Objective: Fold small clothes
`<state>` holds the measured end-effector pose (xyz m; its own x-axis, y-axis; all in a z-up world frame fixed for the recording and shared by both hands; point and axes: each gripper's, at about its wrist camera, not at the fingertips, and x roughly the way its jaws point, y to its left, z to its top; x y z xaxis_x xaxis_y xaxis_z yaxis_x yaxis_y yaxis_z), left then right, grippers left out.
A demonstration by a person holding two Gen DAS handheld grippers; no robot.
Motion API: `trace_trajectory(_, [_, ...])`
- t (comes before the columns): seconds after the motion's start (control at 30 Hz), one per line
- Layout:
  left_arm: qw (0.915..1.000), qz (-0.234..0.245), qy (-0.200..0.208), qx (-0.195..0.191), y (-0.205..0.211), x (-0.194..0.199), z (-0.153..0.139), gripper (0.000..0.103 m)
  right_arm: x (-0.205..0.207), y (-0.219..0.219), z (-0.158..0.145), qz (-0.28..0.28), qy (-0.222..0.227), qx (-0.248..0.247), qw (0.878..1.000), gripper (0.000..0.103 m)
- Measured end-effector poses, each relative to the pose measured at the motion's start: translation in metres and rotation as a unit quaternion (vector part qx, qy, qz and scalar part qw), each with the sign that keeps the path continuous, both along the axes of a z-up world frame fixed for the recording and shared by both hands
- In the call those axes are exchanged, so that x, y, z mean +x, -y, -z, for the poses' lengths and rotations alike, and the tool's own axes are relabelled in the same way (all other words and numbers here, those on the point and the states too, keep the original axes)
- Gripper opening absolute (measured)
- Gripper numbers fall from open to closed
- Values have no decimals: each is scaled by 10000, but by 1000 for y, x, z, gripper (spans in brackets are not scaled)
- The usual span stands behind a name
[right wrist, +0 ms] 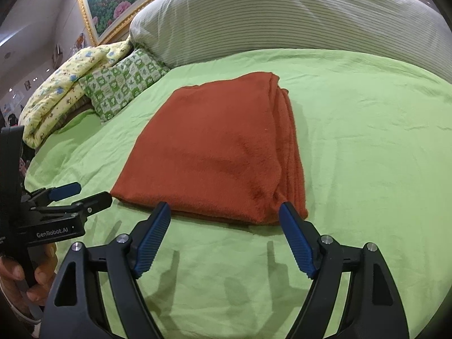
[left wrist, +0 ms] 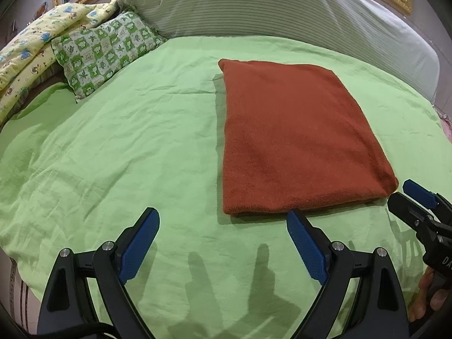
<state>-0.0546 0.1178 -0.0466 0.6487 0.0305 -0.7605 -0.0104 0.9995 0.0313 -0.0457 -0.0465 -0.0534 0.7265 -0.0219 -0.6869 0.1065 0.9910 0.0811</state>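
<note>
Hovering nearest, left gripper (left wrist: 223, 220) and right gripper (right wrist: 225, 216), jaws apart, empty; beyond them the folded rust cloth (right wrist: 214, 152) lies flat on the green bedsheet (left wrist: 113, 155); risk: a careless pinch at its near edge could snag one layer and undo the stack.

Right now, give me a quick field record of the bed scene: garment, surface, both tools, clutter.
garment: rust-red cloth, folded into a flat rectangle, layered edges on its right side
surface: green bedsheet, wrinkled
left tool: open, nothing between its pads, at the cloth's near edge
right tool: open, nothing gripped, at the cloth's near right corner
clutter: checked green pillow and yellow printed quilt at far left; striped bolster behind
fold state: looks finished, cloth lying free
</note>
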Motion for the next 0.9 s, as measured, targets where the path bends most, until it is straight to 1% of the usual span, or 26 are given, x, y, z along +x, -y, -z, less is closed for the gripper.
trace_trajectory(0.3, [10000, 38, -17, -28, -3, 13, 2, 92, 6, -5, 1, -48, -9, -109, 9999, 80])
trace_trajectory(0.5, [9998, 112, 43, -150, -6, 21, -3, 92, 14, -2, -2, -55, 23, -52, 10000, 80])
trace_trajectory(0.6, [9995, 149, 71, -272, -7, 22, -4, 93, 16, -1, -5, -118, 66, -55, 9999, 80])
trace_trajectory(0.77, [9994, 244, 98, -229, -2, 22, -3, 94, 20, 0, -7, -133, 59, -43, 9999, 80])
trace_trajectory(0.9, [9993, 296, 120, -189, 1, 23, -4, 96, 22, -2, -8, -184, -6, -128, 9997, 80])
